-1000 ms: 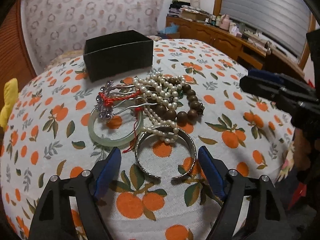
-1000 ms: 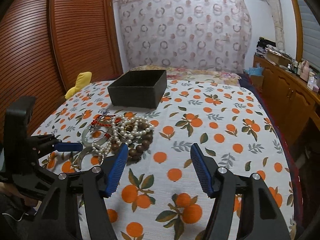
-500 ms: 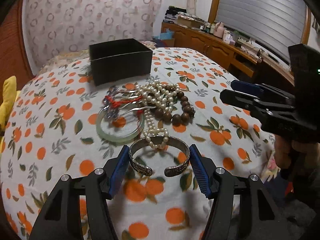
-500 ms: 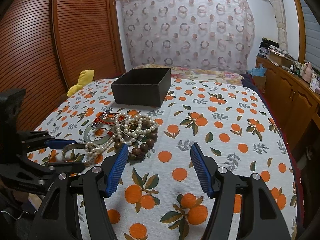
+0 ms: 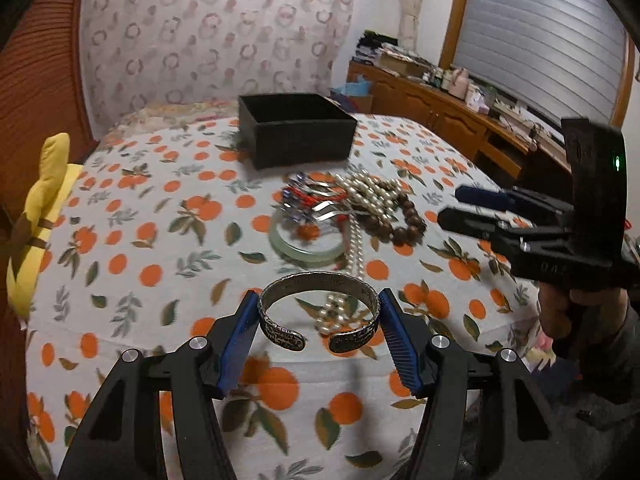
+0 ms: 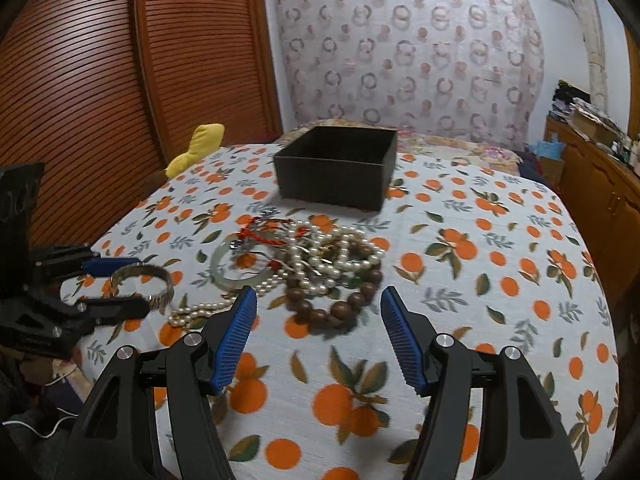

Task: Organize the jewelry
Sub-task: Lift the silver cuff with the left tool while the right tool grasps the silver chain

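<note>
Our left claw (image 5: 318,332) pinches the engraved silver cuff bracelet (image 5: 318,312) above the desk (image 5: 120,240). The open black rectangular box (image 5: 296,130) lies straight ahead beyond the jewelry pile; our right claw (image 6: 314,336) hangs spread, empty.

Your left claw (image 5: 318,322) has closed in on the silver cuff (image 5: 318,308) and raised it off the cloth, clear of the pearl strand (image 5: 352,240). Your right claw (image 6: 315,334) has drifted toward the wooden beads (image 6: 340,304).

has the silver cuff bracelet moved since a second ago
Yes. The silver cuff bracelet, clamped in the left hand-held gripper, has come away from the pale green jade bangle, toward the tablecloth's near-left edge.
</note>
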A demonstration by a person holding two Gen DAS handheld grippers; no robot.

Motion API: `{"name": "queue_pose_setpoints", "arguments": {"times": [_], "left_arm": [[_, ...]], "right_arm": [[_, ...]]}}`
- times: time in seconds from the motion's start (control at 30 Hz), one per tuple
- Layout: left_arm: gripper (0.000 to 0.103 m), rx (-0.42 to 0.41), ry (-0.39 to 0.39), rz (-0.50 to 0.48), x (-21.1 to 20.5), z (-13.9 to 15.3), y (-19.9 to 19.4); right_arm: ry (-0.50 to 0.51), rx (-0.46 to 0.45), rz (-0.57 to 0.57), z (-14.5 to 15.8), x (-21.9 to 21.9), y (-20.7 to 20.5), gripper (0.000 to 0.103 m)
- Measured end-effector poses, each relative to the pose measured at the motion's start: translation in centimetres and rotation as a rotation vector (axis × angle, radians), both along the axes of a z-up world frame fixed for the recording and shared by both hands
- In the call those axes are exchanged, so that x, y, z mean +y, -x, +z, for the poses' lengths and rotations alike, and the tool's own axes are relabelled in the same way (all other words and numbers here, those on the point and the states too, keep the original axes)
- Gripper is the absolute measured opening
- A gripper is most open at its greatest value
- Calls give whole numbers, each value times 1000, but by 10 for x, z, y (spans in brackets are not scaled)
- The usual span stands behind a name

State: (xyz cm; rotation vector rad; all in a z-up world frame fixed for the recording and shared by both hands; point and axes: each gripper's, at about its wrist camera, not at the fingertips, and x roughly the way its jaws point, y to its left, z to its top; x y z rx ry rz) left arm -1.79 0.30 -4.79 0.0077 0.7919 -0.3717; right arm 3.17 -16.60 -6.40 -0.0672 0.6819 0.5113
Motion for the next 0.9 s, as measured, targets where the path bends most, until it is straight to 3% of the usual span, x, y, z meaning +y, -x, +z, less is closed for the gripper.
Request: {"name": "queue_pose_setpoints", "arguments": {"times": [0.33,0.9], "left_arm": [[58,-32,4,50,17,7,1],[58,-34,30,90,37,4,0]], "right_arm": [[19,79,176,-17,44,-3,44],[119,172,388,-29,90,-6,39]]}}
